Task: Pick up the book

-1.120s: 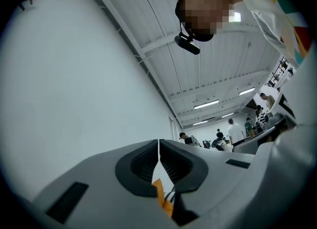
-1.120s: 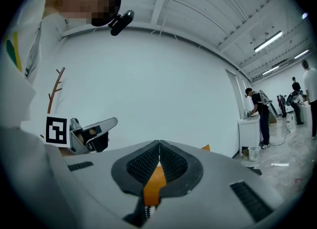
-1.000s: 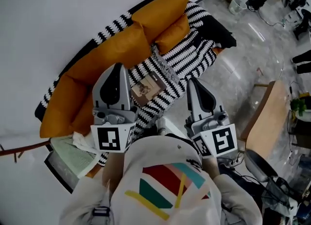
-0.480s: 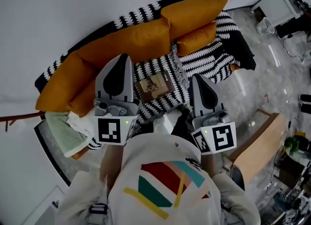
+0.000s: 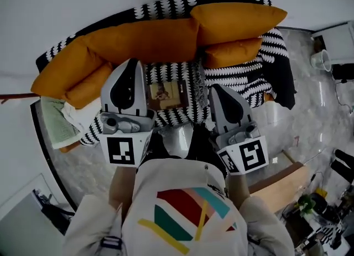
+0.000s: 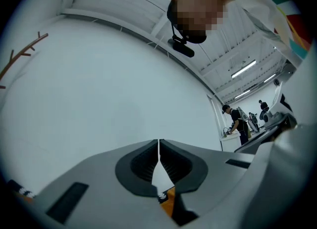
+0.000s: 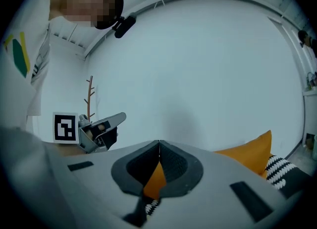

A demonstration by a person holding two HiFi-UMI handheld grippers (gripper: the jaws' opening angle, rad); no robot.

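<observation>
Closing on book: over last second it has swung from skewed to dead ahead, 12 o'clock, flat on striped throw between both tips. Left gripper, right gripper fully closed, empty. Approach stage; jaws need opening.

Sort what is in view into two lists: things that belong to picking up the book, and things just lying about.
For the job:
book, lying on the striped throw
left gripper, shut and empty
right gripper, shut and empty

Just lying about:
orange cushions
pale green sheet at the sofa's end
white bin on the floor
</observation>
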